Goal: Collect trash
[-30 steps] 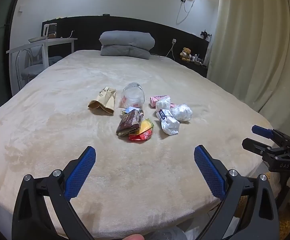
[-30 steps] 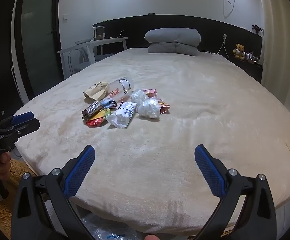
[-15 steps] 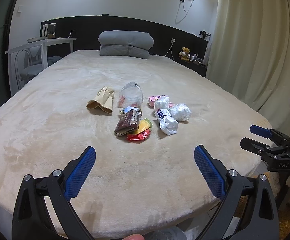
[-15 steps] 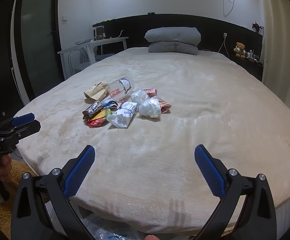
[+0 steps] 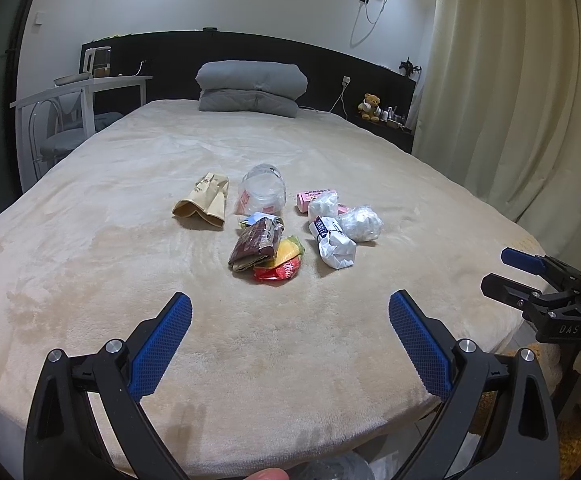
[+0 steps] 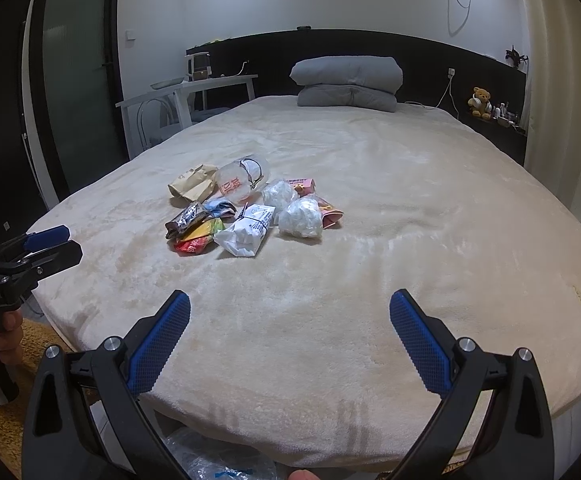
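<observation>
Ahead of the left hand-held gripper (image 5: 290,320), spread wide and empty, the trash lies clustered on the bed (image 5: 130,248): a brown paper bag (image 5: 204,200), a clear plastic cup (image 5: 262,194) on its side, wrappers (image 5: 266,250) and crumpled white bags (image 5: 336,246). The right hand-held gripper (image 6: 290,316) is likewise spread, the pile ahead to its left. A clear plastic bag (image 6: 218,464) sits below it, contents unclear.

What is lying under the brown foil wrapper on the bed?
Under the brown foil wrapper a yellow and red packet sticks out, and a blue-and-white scrap behind. The covered parts stay hidden.
</observation>
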